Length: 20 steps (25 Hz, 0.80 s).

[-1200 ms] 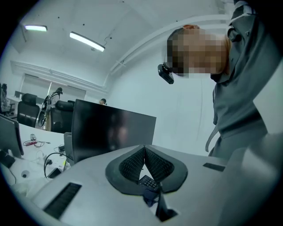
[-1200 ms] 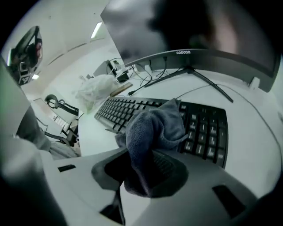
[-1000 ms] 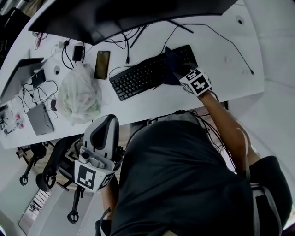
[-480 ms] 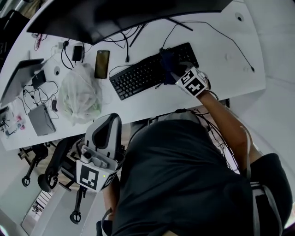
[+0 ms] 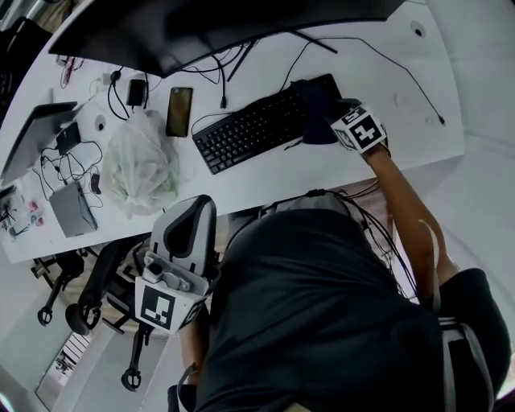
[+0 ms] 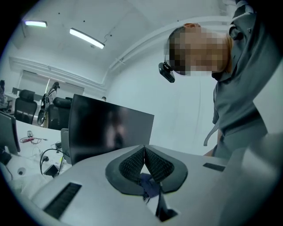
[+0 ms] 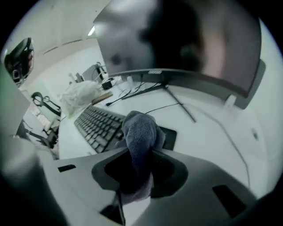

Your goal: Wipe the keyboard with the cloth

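A black keyboard [image 5: 257, 125] lies at an angle on the white desk [image 5: 386, 72]. My right gripper [image 5: 334, 121] is over the keyboard's right end, shut on a dark blue cloth [image 5: 319, 113] that rests on the keys there. In the right gripper view the cloth [image 7: 140, 132] bunches up out of the right gripper [image 7: 142, 152], with the keyboard [image 7: 99, 126] stretching to the left beyond it. My left gripper [image 5: 189, 221] hangs low beside the person, off the desk. In its own view the left gripper [image 6: 144, 151] is shut on nothing and points up at a monitor.
A dark monitor [image 5: 201, 24] overhangs the back of the desk. Left of the keyboard lie a phone [image 5: 178, 112], a crumpled plastic bag [image 5: 143, 165], a laptop [image 5: 32, 137], a grey box [image 5: 71, 208] and tangled cables [image 5: 121, 88]. An office chair base [image 5: 80, 298] stands below the desk edge.
My right gripper slid the cloth first a little left, then right along the keyboard to its right end. The left gripper stayed almost still.
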{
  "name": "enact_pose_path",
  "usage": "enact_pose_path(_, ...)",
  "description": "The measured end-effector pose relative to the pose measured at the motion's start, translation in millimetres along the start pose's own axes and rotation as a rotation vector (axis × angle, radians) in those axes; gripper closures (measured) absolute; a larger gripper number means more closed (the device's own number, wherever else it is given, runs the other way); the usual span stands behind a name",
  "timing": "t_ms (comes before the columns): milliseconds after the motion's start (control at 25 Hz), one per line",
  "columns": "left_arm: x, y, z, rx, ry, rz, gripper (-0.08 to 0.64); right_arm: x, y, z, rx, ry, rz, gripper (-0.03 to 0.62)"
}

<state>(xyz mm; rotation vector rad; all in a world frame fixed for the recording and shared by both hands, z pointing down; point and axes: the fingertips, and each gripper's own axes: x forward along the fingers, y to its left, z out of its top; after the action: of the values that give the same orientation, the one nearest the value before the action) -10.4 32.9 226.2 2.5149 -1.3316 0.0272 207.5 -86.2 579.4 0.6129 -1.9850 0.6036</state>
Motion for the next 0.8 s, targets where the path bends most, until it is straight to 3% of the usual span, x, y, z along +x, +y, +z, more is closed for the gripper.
enact_pose_path(80,-1.6,2.9,-6.5,0.001,0.019,0.005,0.554,0.8,-46.1,19.3,0.033,-0.071,-0.111,0.479)
enact_pose_path(160,1.0,1.0,-5.7,0.014,0.024,-0.004,0.554,9.6,-57.1,18.3,0.081,-0.065,-0.117,0.478)
enact_pose_path(320,2.3,-1.8,-0.3,0.011,0.014,-0.012,0.554,3.0,10.8,-44.6,0.023,0.086,-0.026,0.479)
enact_pose_path(400,1.1,2.0,0.6,-0.007,-0.004,-0.006,0.554,2.2,34.0,-55.0,-0.007,0.115,0.02,0.479)
enact_pose_path(560,-1.3,8.1,-11.9,0.006,0.027,-0.005,0.554,3.3,8.6,33.3,-0.061,-0.103,-0.054,0.479)
enact_pose_path(640,3.5,6.7,-10.9,0.005,0.019,-0.016,0.554,19.3,4.6,62.8,-0.047,-0.123,-0.049,0.479)
enact_pose_path(720,7.3,3.0,-6.3,0.013,0.017,-0.019,0.554,36.8,25.2,54.3,-0.016,-0.088,-0.017,0.479)
enact_pose_path(800,7.0,1.7,-0.7,0.029,0.011,-0.017,0.554,37.4,63.6,21.9,-0.039,-0.049,0.022,0.479)
